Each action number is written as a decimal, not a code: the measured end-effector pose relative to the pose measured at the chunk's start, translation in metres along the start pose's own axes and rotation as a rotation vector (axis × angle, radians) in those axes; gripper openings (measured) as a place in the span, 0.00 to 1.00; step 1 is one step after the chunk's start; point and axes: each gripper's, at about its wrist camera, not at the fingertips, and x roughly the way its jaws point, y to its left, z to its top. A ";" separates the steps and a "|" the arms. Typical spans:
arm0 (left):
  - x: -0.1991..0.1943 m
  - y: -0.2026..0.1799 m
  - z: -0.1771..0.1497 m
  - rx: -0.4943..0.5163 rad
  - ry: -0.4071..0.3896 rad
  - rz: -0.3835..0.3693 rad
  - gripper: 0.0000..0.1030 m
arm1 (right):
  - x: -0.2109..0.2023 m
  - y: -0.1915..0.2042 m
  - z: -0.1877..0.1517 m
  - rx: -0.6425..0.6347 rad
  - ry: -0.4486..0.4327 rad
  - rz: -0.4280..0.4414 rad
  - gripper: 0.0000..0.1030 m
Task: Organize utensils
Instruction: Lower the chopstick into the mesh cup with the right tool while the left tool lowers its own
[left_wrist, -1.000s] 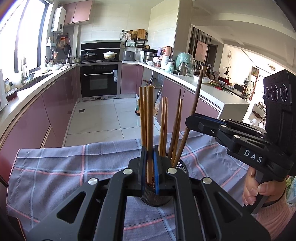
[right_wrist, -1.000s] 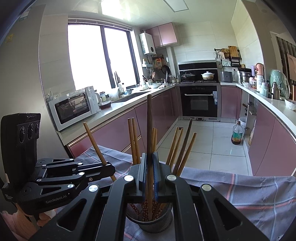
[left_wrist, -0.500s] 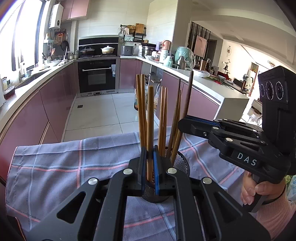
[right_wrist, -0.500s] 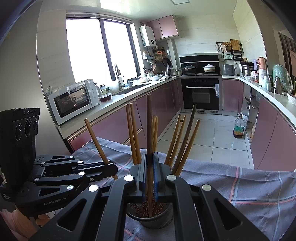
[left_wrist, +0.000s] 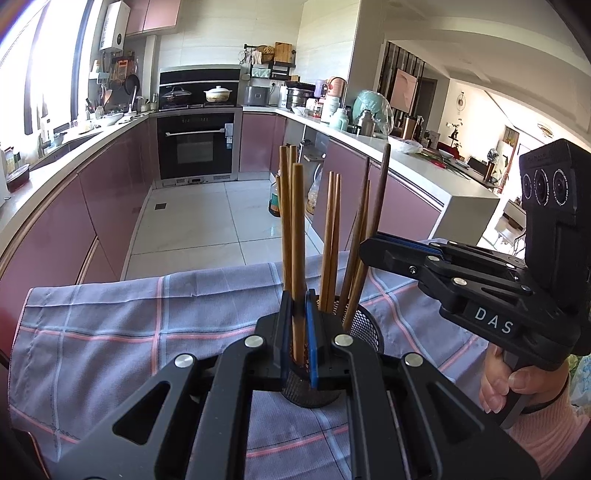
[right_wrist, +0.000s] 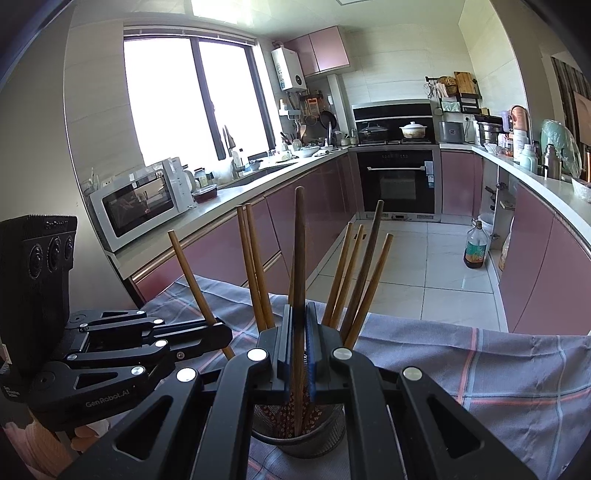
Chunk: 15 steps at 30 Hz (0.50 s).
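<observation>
A black mesh holder (left_wrist: 364, 330) stands on the checked cloth (left_wrist: 110, 325) with several wooden chopsticks upright in it. My left gripper (left_wrist: 297, 332) is shut on a light brown chopstick (left_wrist: 297, 229) whose lower end is inside the holder. My right gripper (right_wrist: 298, 343) is shut on a dark brown chopstick (right_wrist: 298, 251), its tip down in the holder (right_wrist: 299, 435). The right gripper (left_wrist: 373, 247) shows at the right of the left wrist view, the left gripper (right_wrist: 221, 334) at the left of the right wrist view, on the light chopstick (right_wrist: 188, 273).
The holder stands near the cloth-covered table's far edge (left_wrist: 155, 275). Beyond it is tiled kitchen floor, pink cabinets (right_wrist: 314, 221), an oven (right_wrist: 399, 181) and a microwave (right_wrist: 136, 203) on the counter. An oil bottle (right_wrist: 474, 249) stands on the floor.
Both chopsticks have dropped lower into the holder, and both grippers have come down with them.
</observation>
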 end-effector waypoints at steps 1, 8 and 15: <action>0.002 0.002 0.000 -0.004 0.003 0.001 0.08 | 0.001 0.000 0.000 0.002 0.001 0.002 0.05; 0.016 0.006 0.003 -0.014 0.019 0.011 0.08 | 0.003 -0.003 0.000 0.009 -0.001 -0.004 0.08; 0.029 0.015 -0.002 -0.029 0.037 0.021 0.11 | 0.005 -0.005 -0.002 0.016 0.000 -0.007 0.08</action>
